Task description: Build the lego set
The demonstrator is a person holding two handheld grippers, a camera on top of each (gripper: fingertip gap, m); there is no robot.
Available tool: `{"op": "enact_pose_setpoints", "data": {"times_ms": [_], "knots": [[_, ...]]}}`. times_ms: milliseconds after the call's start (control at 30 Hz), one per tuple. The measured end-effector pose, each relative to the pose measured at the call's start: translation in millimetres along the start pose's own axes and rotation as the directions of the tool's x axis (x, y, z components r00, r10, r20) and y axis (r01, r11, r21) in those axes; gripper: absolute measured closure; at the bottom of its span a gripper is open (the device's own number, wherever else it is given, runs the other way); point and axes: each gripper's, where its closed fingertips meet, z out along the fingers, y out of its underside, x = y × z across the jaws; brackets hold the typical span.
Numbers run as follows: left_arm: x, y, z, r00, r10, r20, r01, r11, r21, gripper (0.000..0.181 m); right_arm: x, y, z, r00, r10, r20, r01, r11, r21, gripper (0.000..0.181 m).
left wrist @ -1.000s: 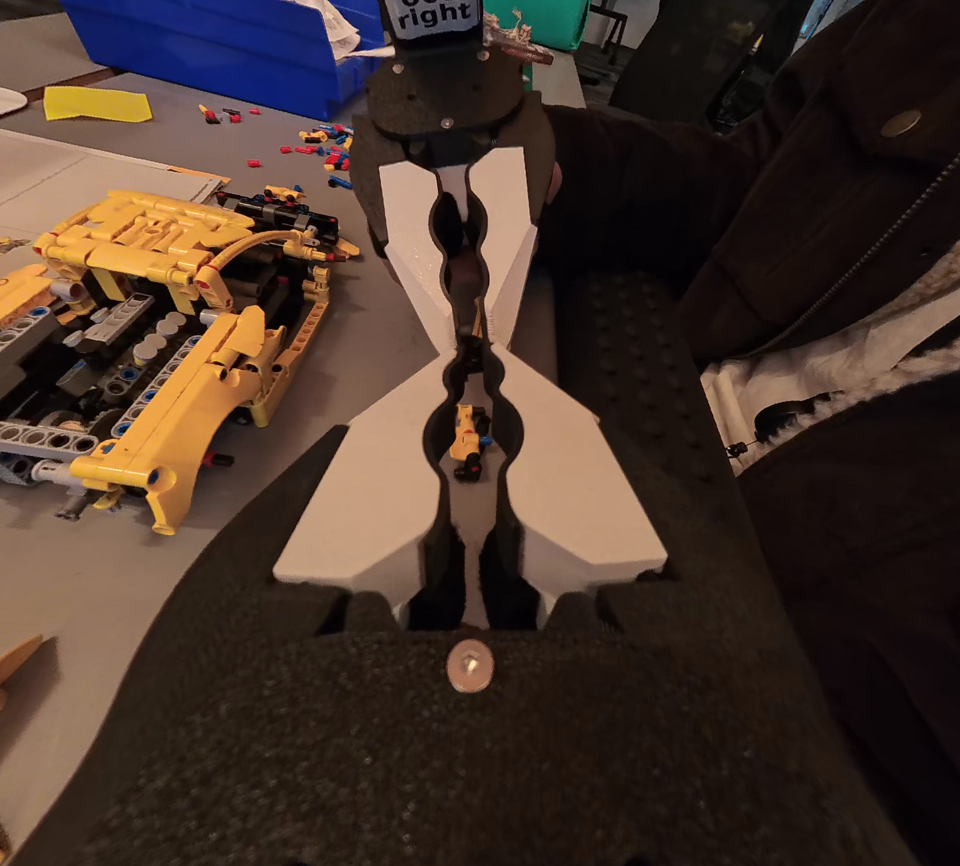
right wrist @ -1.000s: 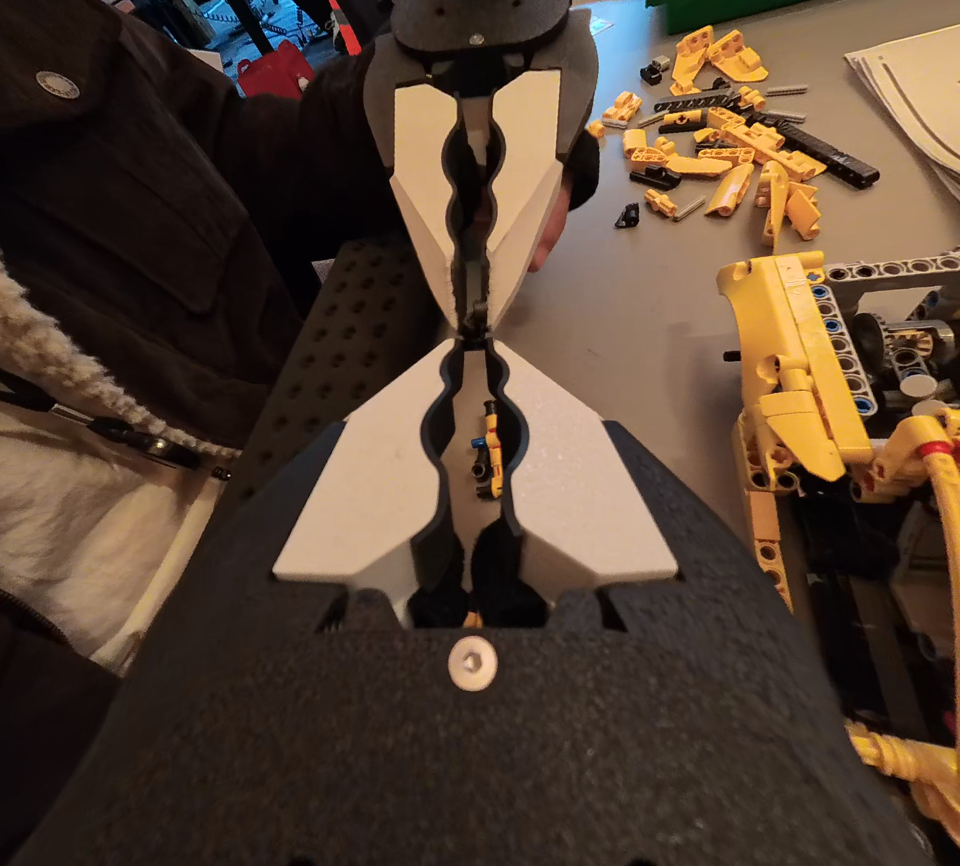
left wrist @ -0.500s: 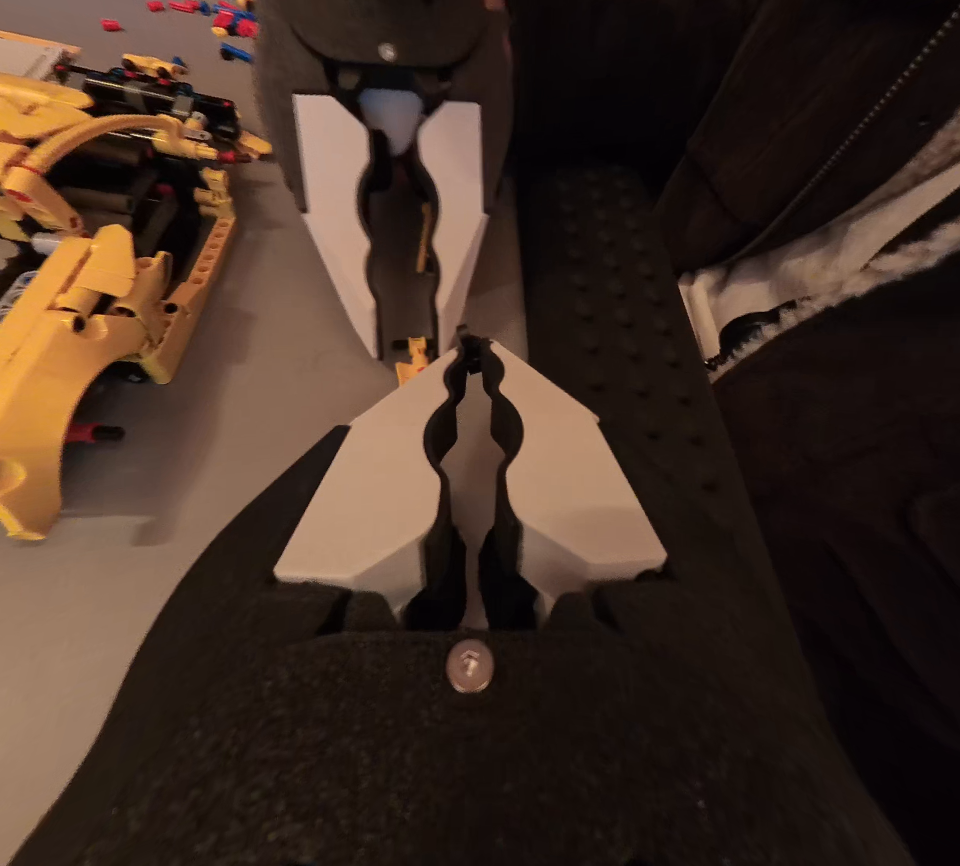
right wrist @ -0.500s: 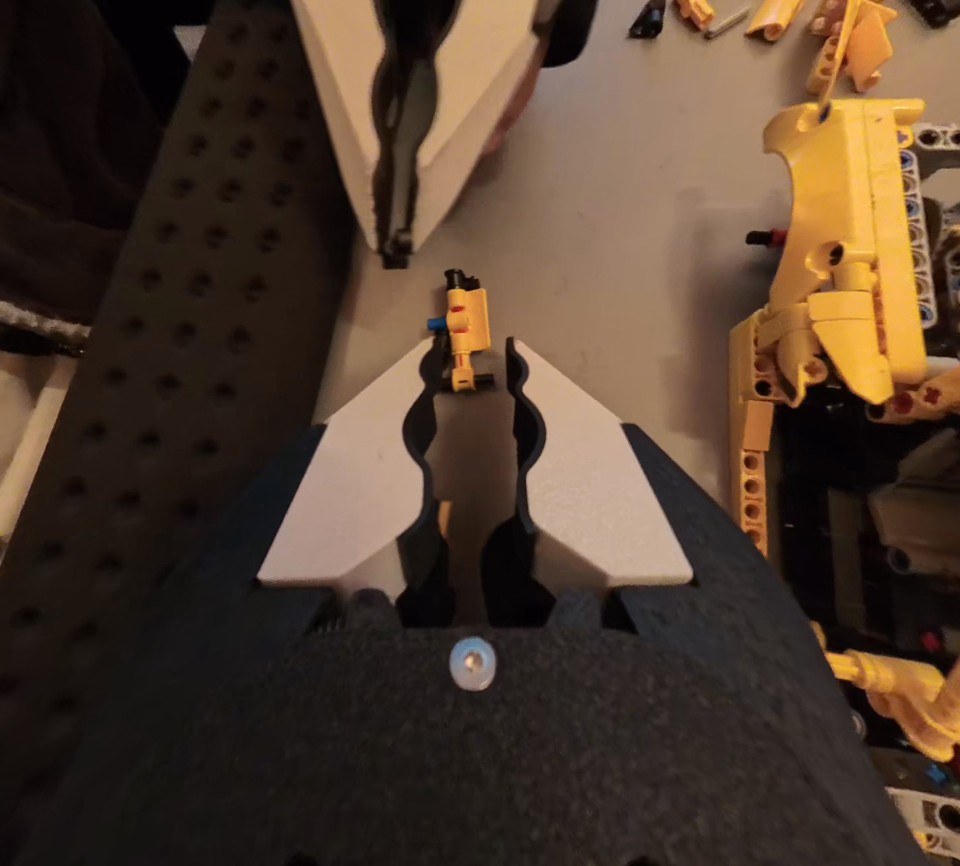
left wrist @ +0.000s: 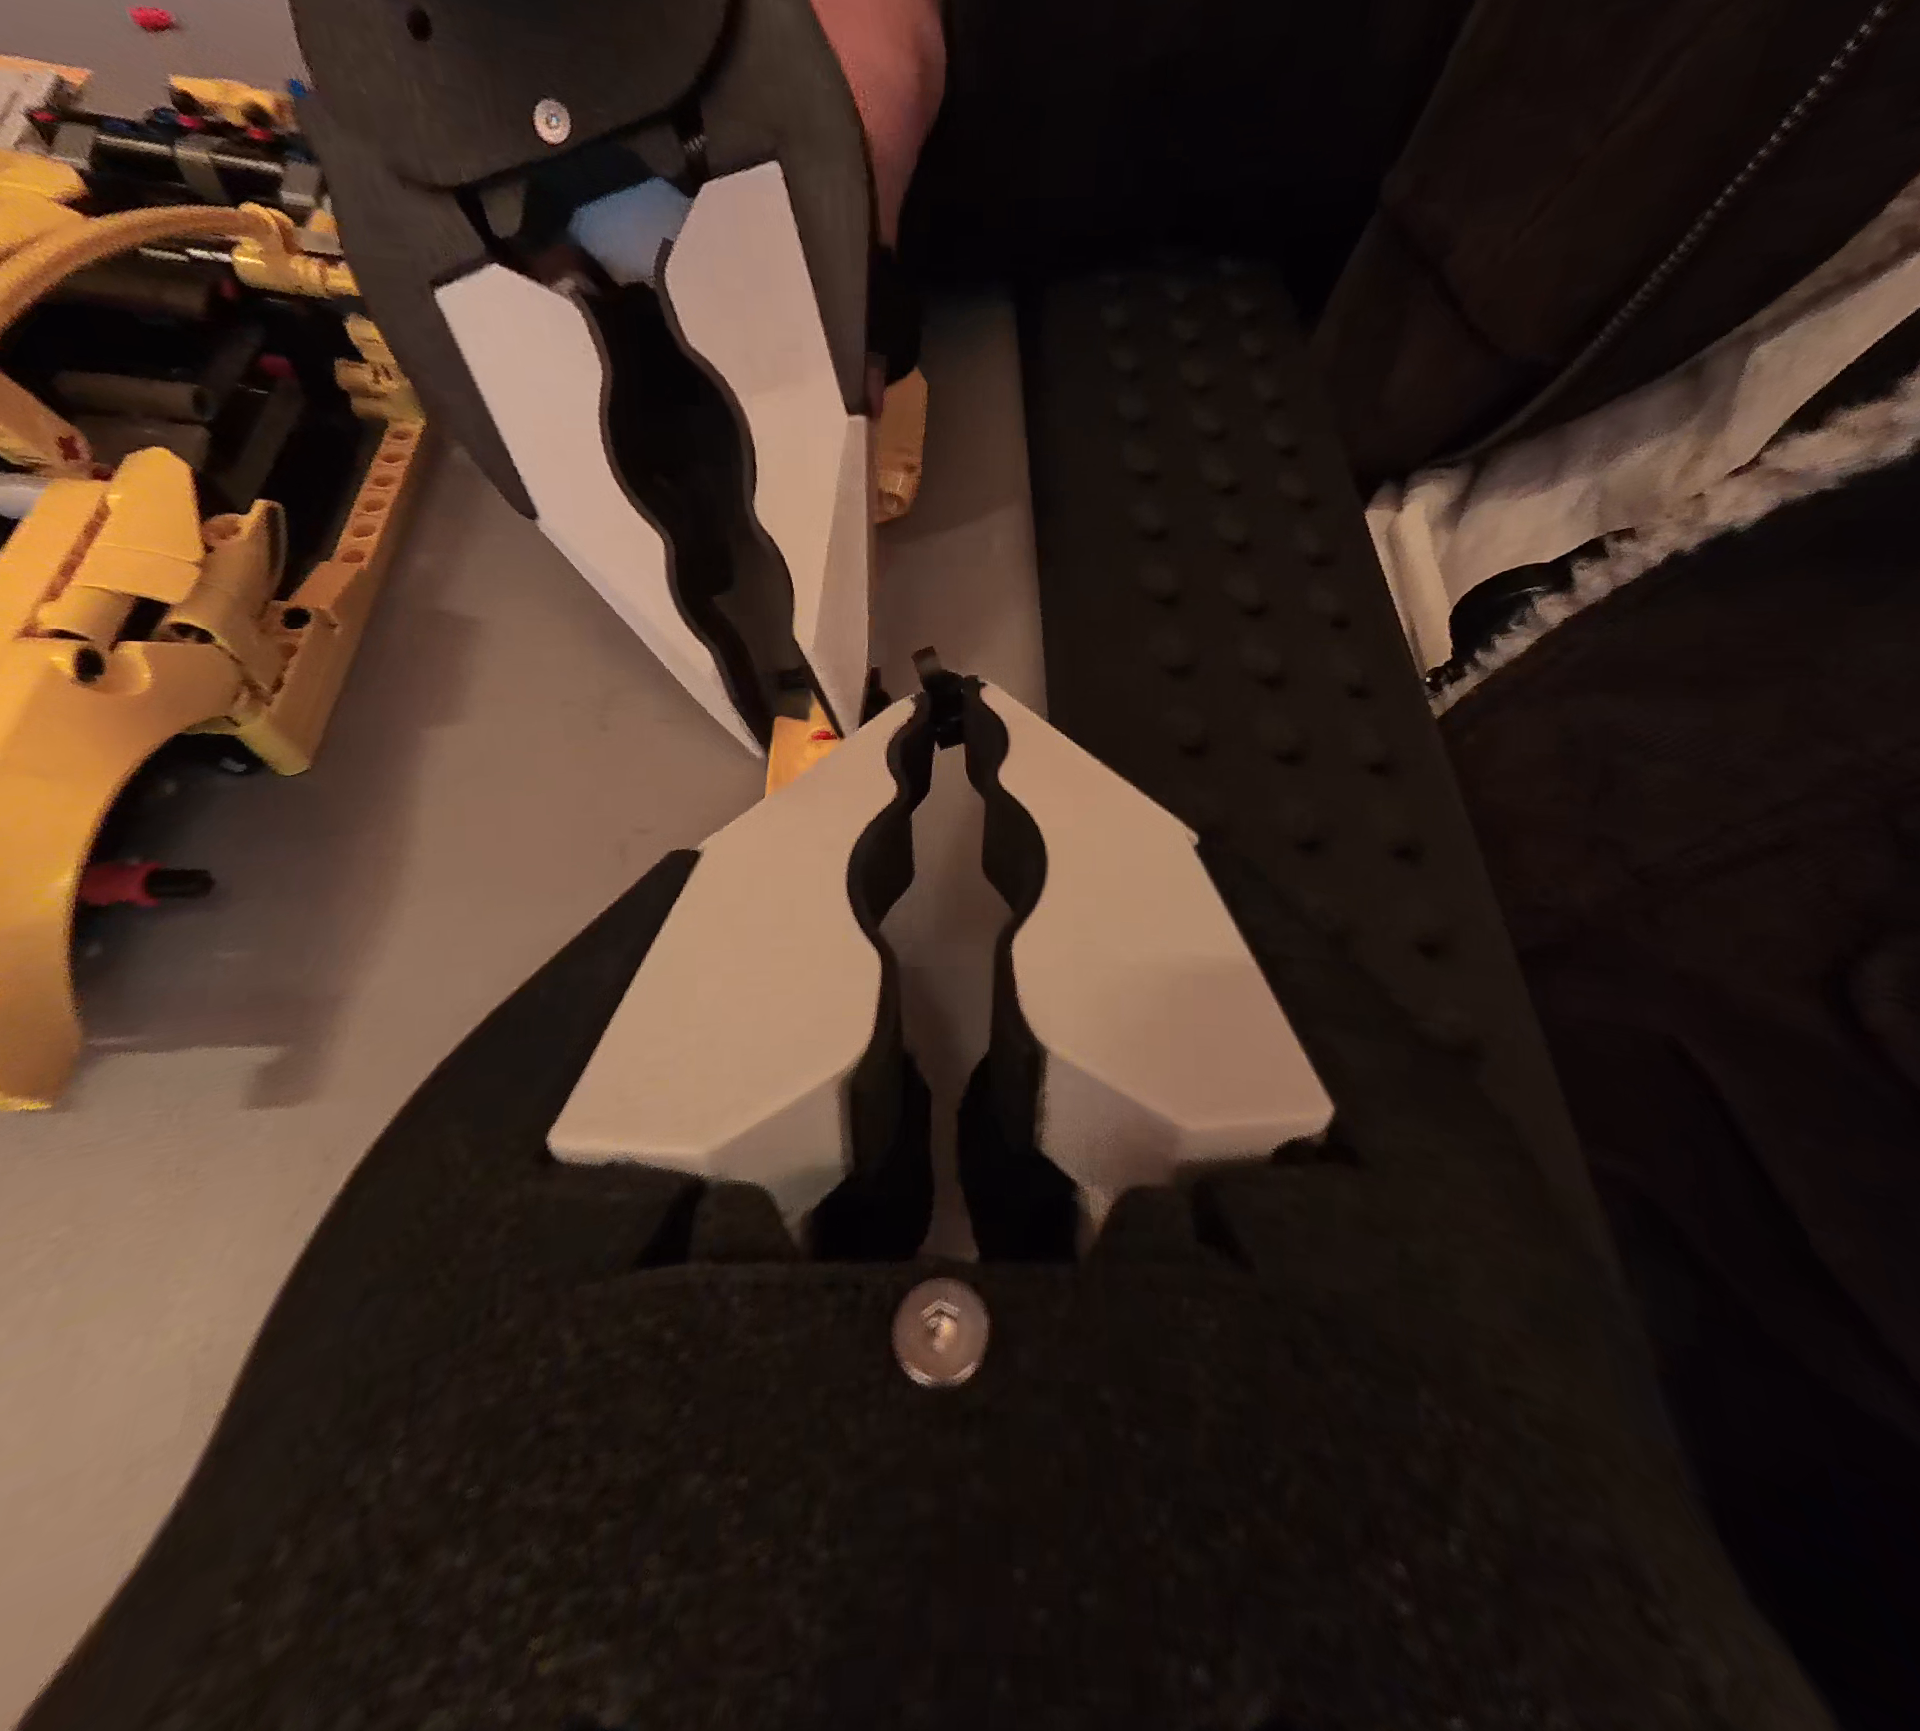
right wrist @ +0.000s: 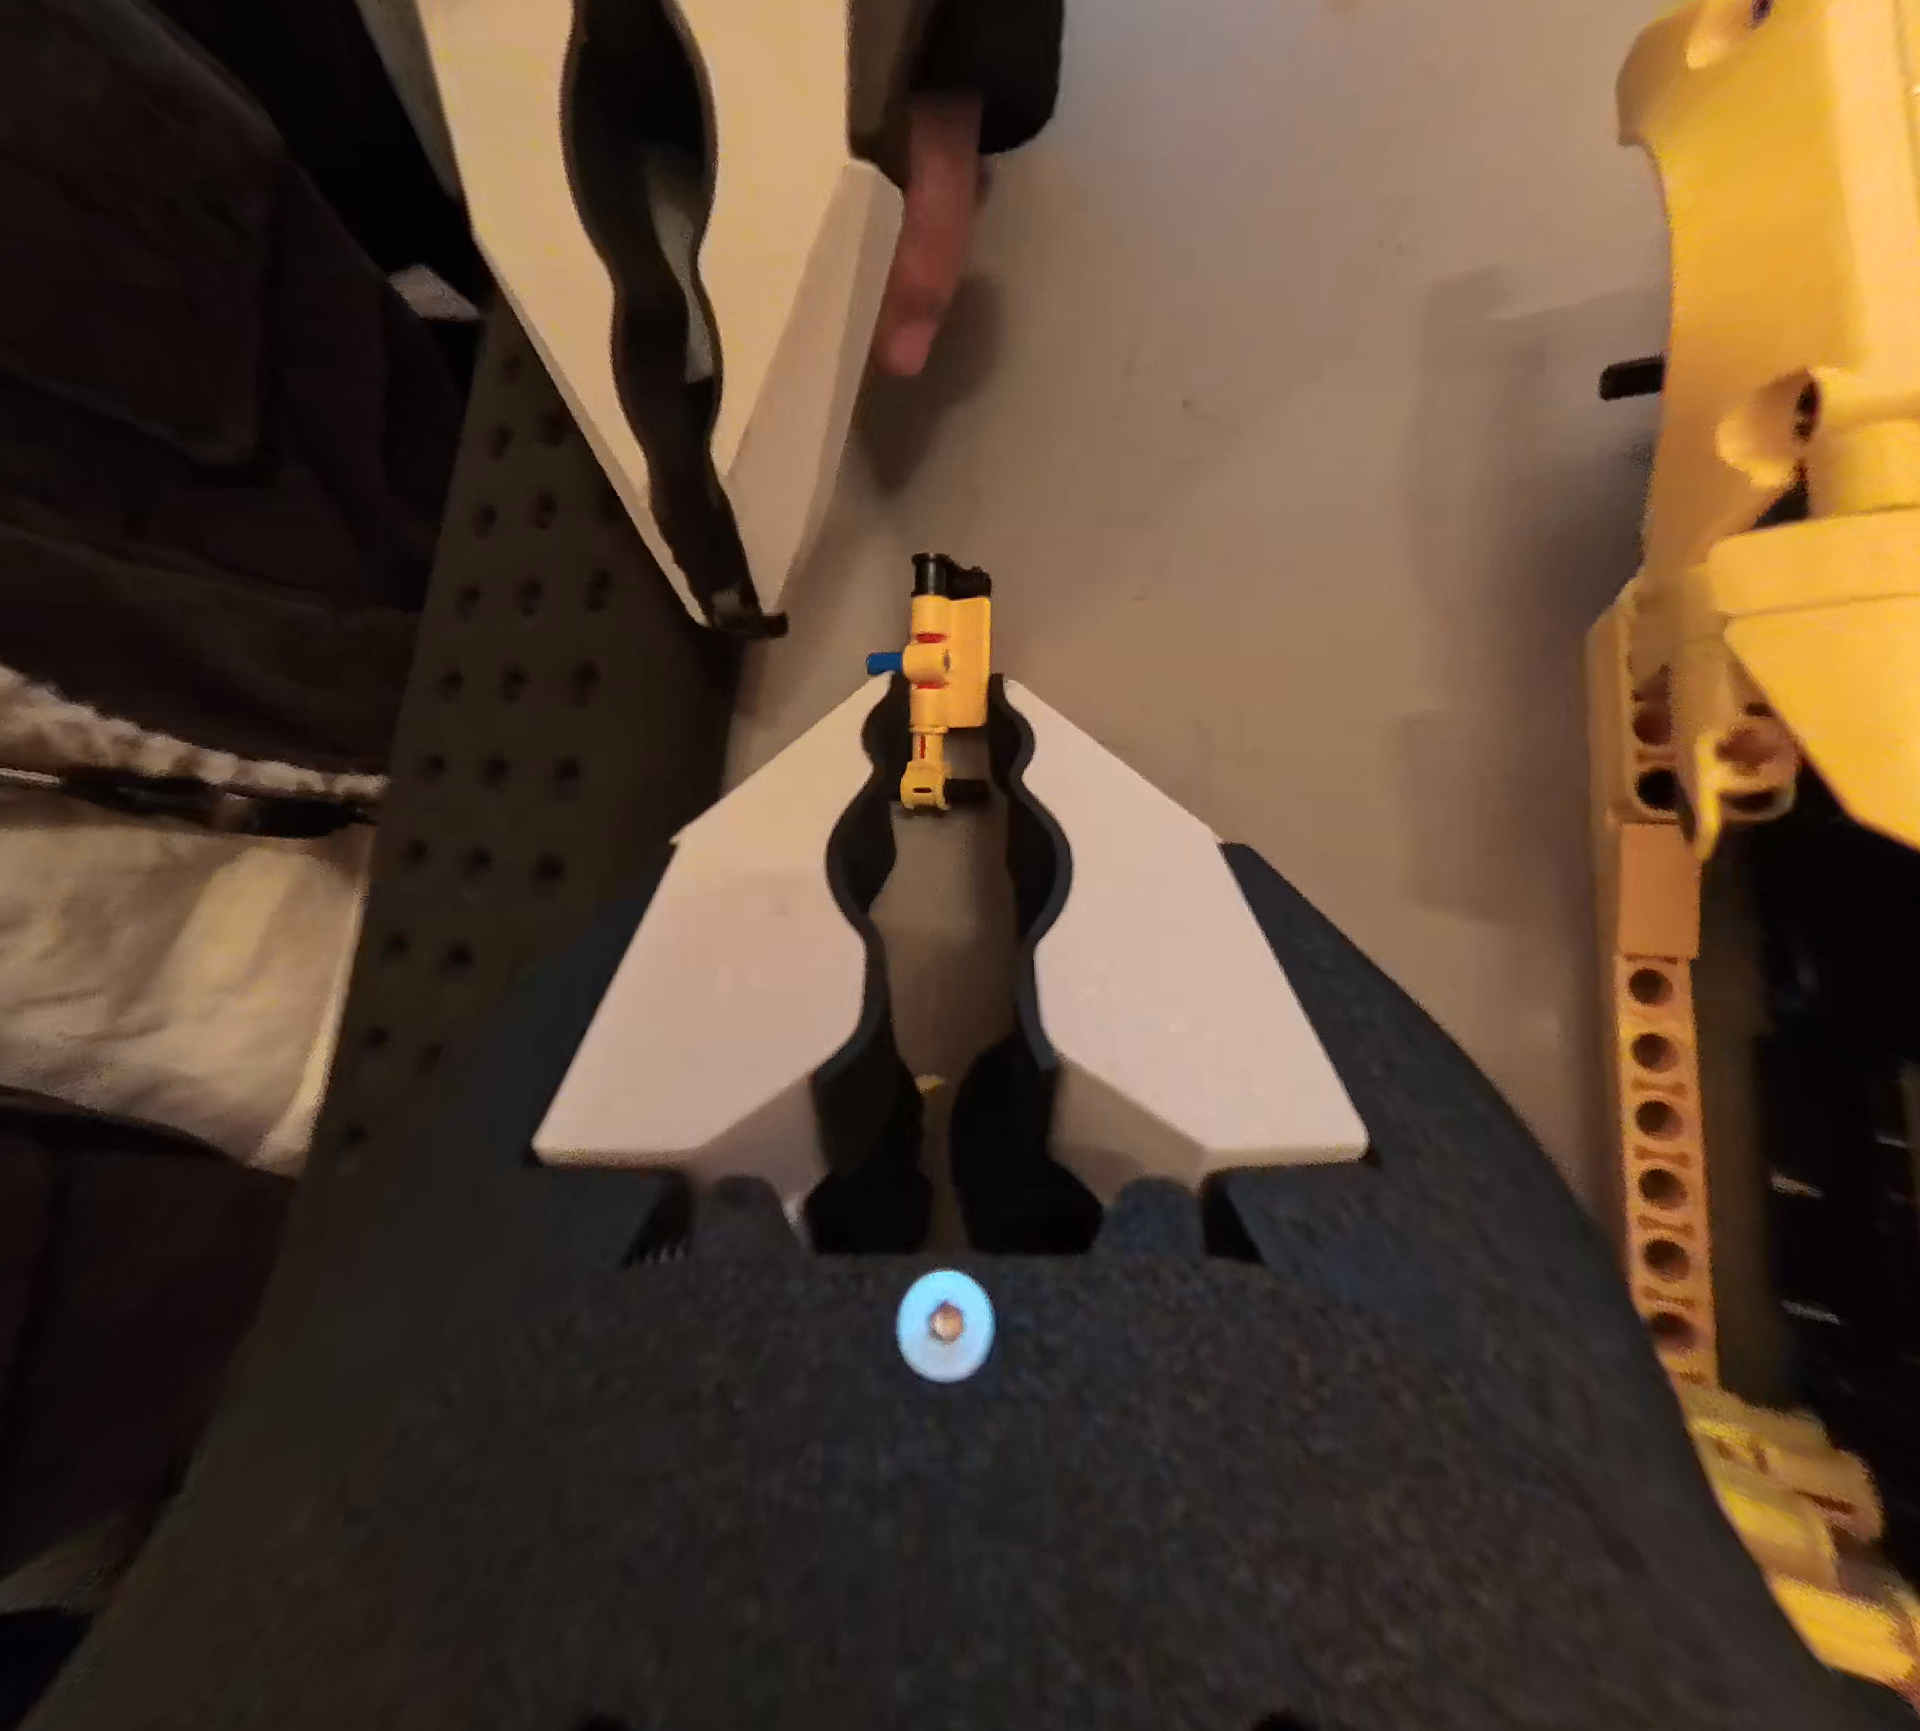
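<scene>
two grippers meet tip to tip over a small yellow piece

the right gripper (right wrist: pixel 943 694) has its white wedge fingers slightly spread, and a small yellow lego sub-assembly (right wrist: pixel 943 673) with a blue pin and black pegs sits between its tips, its upper half jutting out beyond them. whether the pads actually squeeze the piece or it just lies on the grey tabletop (right wrist: pixel 1299 434) between them, i cannot tell.

the left gripper (left wrist: pixel 943 710) has its fingers pressed nearly together at the tips, pinching a tiny black lego part (left wrist: pixel 940 689) that pokes out just past them. seen from the right wrist camera, that black part hangs at the tip of the left gripper, just left of the yellow piece and not touching it.

right of the right gripper's jaws lies the large yellow and black lego vehicle model (right wrist: pixel 1787 538), partly built, blurred in this view. left of both tips, along the table edge, runs a dark perforated strip (right wrist: pixel 499 746), with a person's dark jacket (left wrist: pixel 1558 175) beyond it.
</scene>
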Motion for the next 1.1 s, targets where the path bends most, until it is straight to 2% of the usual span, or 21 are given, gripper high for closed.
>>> {"op": "enact_pose_setpoints", "data": {"times_ms": [100, 233, 433, 500, 600, 667, 1100], "knots": [[-3.6, -12.6, -7.0, 0.999, 0.032, 0.037, -0.034, 0.997, 0.068, 0.176, -3.6, -11.0, -10.4, 0.993, 0.096, 0.072, -0.101, 0.992, 0.074, 0.168], [-7.1, -23.5, -13.6, 0.997, 0.046, 0.064, -0.054, 0.990, 0.127, 0.177, -15.6, -24.3, -24.9, 0.969, 0.143, 0.201, -0.170, 0.977, 0.125, 0.168], [-6.6, -25.6, -13.3, 0.998, 0.042, 0.053, -0.050, 0.989, 0.141, 0.177, -20.3, -16.6, -20.4, 0.954, 0.189, 0.234, -0.197, 0.980, 0.014, 0.168], [-5.8, -24.1, -12.5, 0.998, 0.036, 0.043, -0.042, 0.990, 0.135, 0.177, -25.9, -18.2, -18.8, 0.948, 0.183, 0.261, -0.196, 0.980, 0.023, 0.168], [0.1, -30.0, -14.8, 0.999, 0.040, 0.011, -0.041, 0.985, 0.170, 0.176, -19.6, -20.3, -21.5, 0.955, 0.187, 0.228, -0.201, 0.979, 0.039, 0.168], [1.0, -31.3, -15.7, 0.999, 0.037, 0.003, -0.037, 0.983, 0.180, 0.176, -25.3, -25.3, -24.9, 0.945, 0.185, 0.269, -0.208, 0.976, 0.059, 0.168], [11.4, -30.2, -10.8, 0.997, 0.029, -0.075, -0.015, 0.985, 0.174, 0.177, -37.8, -25.6, -21.8, 0.927, 0.162, 0.338, -0.189, 0.981, 0.048, 0.168]]}}
